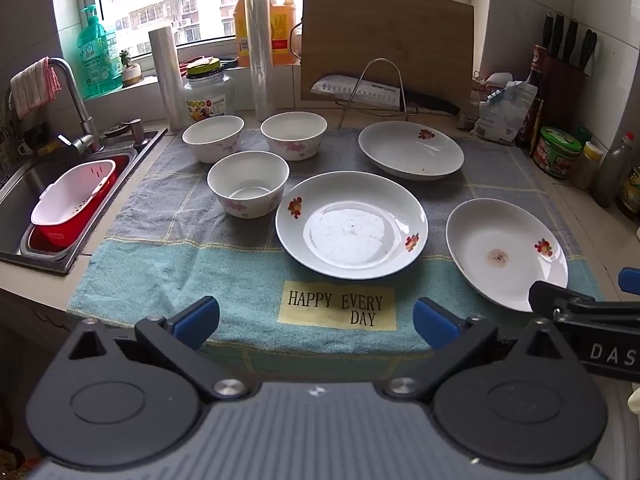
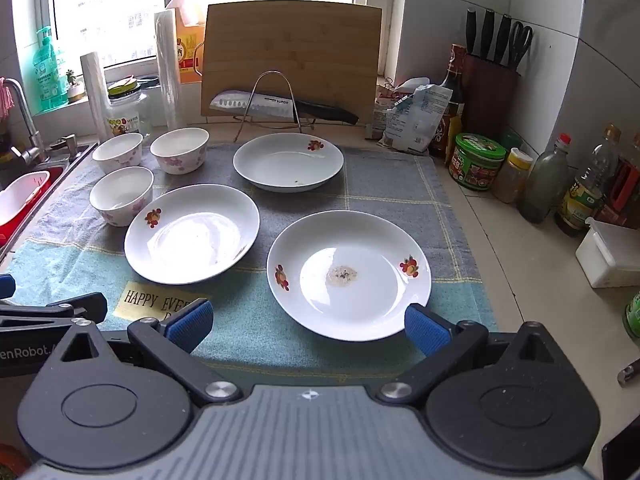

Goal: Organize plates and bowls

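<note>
Three white flowered bowls stand apart at the towel's left: a near bowl point(image 1: 248, 182) point(image 2: 121, 194), a far left bowl point(image 1: 213, 136) point(image 2: 118, 152) and a far right bowl point(image 1: 294, 134) point(image 2: 180, 154). Three white plates lie apart: a middle plate point(image 1: 352, 224) point(image 2: 192, 232), a far plate point(image 1: 411, 150) point(image 2: 288, 162) and a near right plate point(image 1: 506, 254) point(image 2: 348, 274) with a stain. My left gripper point(image 1: 316, 318) is open and empty over the towel's front edge. My right gripper point(image 2: 308, 326) is open and empty, just before the near right plate.
A blue-grey towel point(image 1: 168, 248) covers the counter. A sink point(image 1: 24, 200) with a red-white basket point(image 1: 72, 204) lies left. A cutting board point(image 2: 292, 56), a knife on a rack point(image 2: 276, 106), bottles, jars point(image 2: 476, 160) and a knife block point(image 2: 492, 92) line the back and right.
</note>
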`<state>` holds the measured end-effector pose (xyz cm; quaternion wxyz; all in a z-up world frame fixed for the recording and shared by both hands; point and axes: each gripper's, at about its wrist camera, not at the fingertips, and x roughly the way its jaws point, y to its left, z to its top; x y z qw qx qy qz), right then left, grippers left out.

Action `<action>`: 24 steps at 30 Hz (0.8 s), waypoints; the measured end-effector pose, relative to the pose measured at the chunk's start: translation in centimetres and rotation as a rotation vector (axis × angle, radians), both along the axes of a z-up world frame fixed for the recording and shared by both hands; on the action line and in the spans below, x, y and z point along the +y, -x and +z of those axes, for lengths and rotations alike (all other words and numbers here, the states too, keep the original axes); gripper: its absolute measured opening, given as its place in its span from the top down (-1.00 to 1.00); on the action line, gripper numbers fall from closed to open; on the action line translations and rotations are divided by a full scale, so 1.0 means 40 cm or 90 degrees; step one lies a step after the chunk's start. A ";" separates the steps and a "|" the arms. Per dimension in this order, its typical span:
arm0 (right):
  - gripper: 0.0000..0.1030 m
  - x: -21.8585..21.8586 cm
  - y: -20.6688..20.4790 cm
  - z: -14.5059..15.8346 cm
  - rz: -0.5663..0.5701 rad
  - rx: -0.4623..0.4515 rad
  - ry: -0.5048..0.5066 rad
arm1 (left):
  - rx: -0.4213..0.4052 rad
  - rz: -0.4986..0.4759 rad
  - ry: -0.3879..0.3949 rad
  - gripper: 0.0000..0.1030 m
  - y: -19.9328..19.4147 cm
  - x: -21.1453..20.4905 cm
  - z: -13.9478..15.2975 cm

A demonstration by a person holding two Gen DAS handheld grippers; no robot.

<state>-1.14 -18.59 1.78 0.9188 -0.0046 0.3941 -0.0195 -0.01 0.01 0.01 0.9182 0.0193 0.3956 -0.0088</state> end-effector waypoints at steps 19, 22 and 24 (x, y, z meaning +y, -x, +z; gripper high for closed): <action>-1.00 -0.003 -0.011 -0.001 0.000 -0.001 -0.001 | 0.002 -0.002 -0.007 -0.99 -0.011 -0.004 -0.003; -1.00 0.000 -0.010 -0.002 0.000 -0.001 -0.002 | 0.003 -0.002 -0.006 -0.99 -0.011 -0.003 -0.002; -1.00 0.001 -0.010 -0.003 0.000 -0.001 -0.003 | 0.003 0.000 -0.006 -0.99 -0.011 -0.004 -0.002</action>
